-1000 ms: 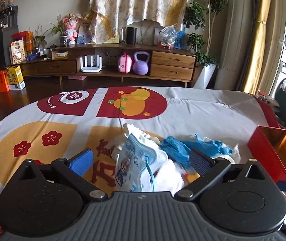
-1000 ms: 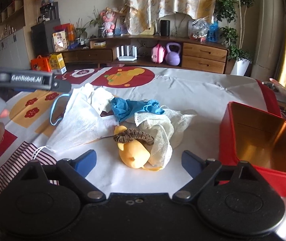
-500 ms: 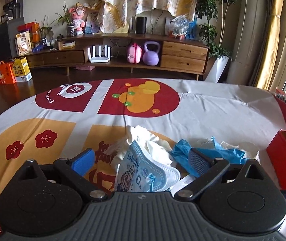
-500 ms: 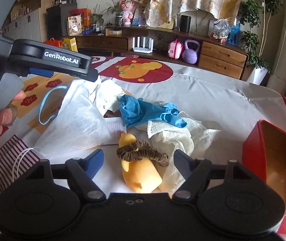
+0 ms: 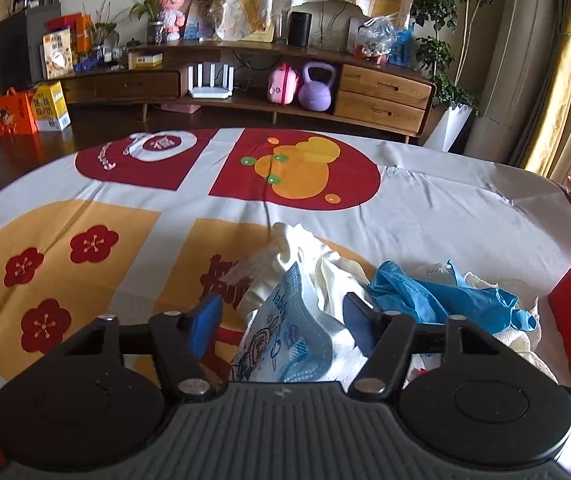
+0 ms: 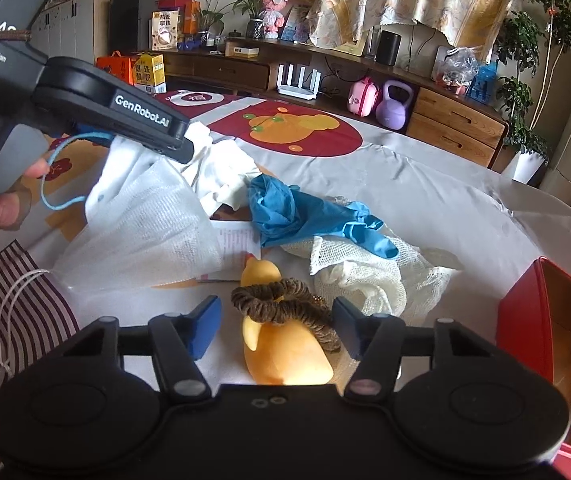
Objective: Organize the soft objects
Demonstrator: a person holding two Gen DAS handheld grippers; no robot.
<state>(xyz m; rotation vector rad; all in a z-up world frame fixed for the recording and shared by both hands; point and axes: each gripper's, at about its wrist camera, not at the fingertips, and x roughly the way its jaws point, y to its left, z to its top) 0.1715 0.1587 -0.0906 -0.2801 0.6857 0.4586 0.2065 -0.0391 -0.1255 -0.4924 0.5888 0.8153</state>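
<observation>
Closing around a printed blue-and-white face mask on the patterned tablecloth, the left gripper is seen half open, not yet pressing; the right gripper, likewise closing, is placed astride a yellow plush duck ringed by a brown scrunchie.

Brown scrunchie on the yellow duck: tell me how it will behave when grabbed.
The brown scrunchie looks soft and ruffled, so it would probably squash flat. It lies loosely draped over the yellow duck, so it may slide off or drag the likely light duck along.

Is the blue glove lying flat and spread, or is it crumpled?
Crumpled. The blue glove is bunched in folds on the white mesh cloth, only its fingers stretching out.
</observation>
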